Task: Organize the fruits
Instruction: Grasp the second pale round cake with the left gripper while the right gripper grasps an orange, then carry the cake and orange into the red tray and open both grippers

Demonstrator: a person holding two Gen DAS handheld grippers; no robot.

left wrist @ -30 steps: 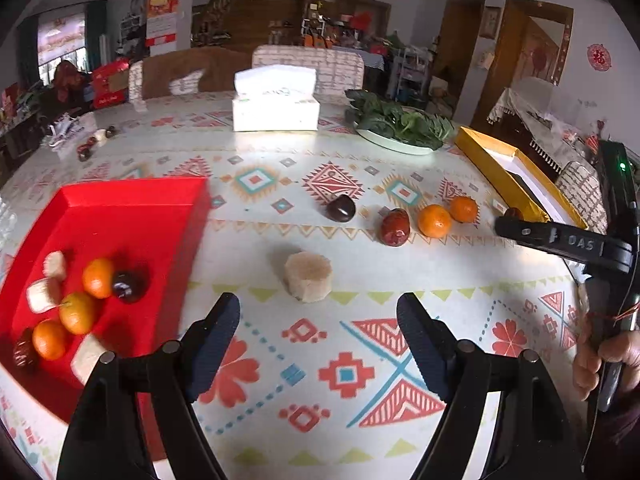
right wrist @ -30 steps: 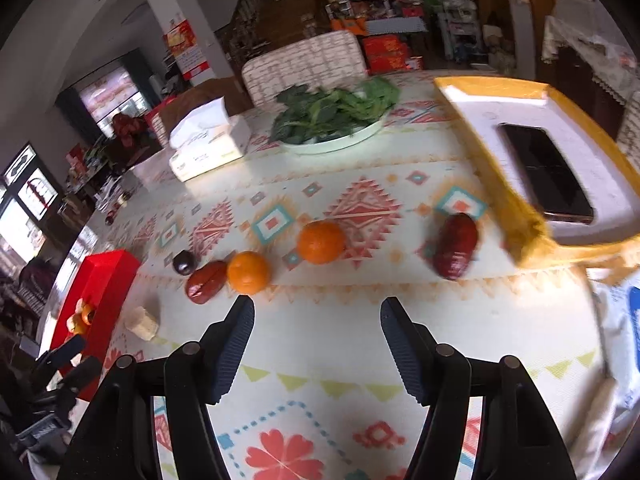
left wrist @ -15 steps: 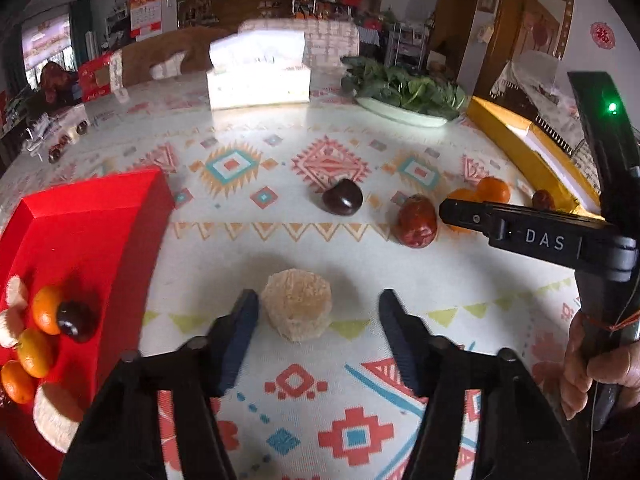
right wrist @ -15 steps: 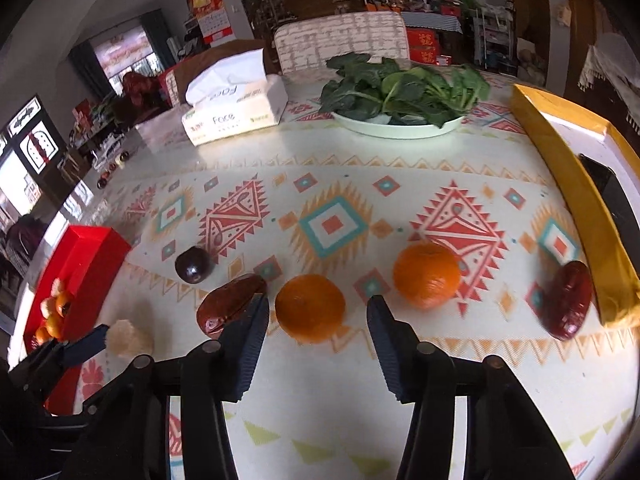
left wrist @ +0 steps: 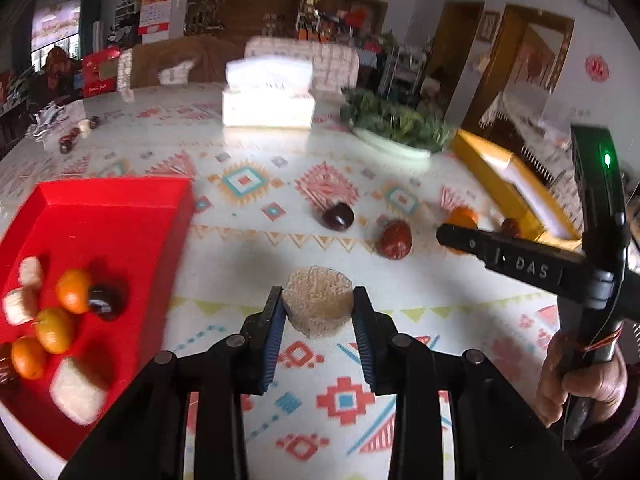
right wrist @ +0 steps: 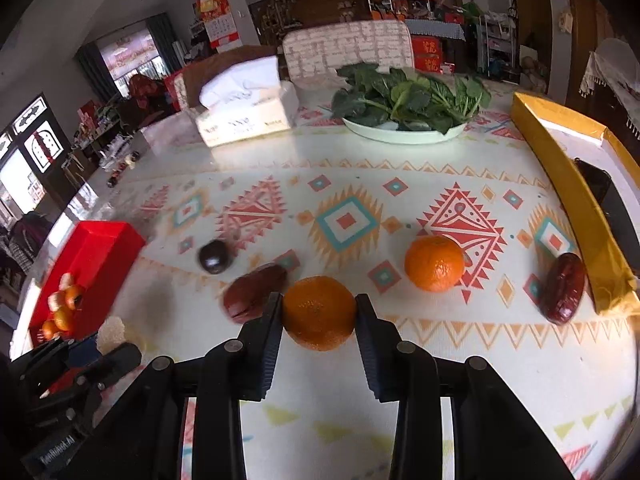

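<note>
My left gripper (left wrist: pixel 318 310) is shut on a pale round fruit chunk (left wrist: pixel 317 304) on the patterned tablecloth. The red tray (left wrist: pixel 108 224) to its left holds several oranges, pale chunks and a dark plum. My right gripper (right wrist: pixel 319 314) is shut on an orange (right wrist: pixel 319 312) on the cloth. Beside it lie a red date (right wrist: pixel 252 292), a dark plum (right wrist: pixel 215 256), a second orange (right wrist: pixel 435 263) and another red date (right wrist: pixel 564 288). The left view also shows the plum (left wrist: pixel 338 216), a date (left wrist: pixel 395 239) and the right gripper's body (left wrist: pixel 532 266).
A yellow-rimmed box (right wrist: pixel 560 176) with a dark phone lies at the right. A plate of greens (right wrist: pixel 408 108) and a tissue box (right wrist: pixel 244 116) stand at the back. Small items lie at the far left edge (left wrist: pixel 76 136).
Both grippers moved forward and closed: the left onto the pale chunk, the right onto the near orange. Both were open one second ago.
</note>
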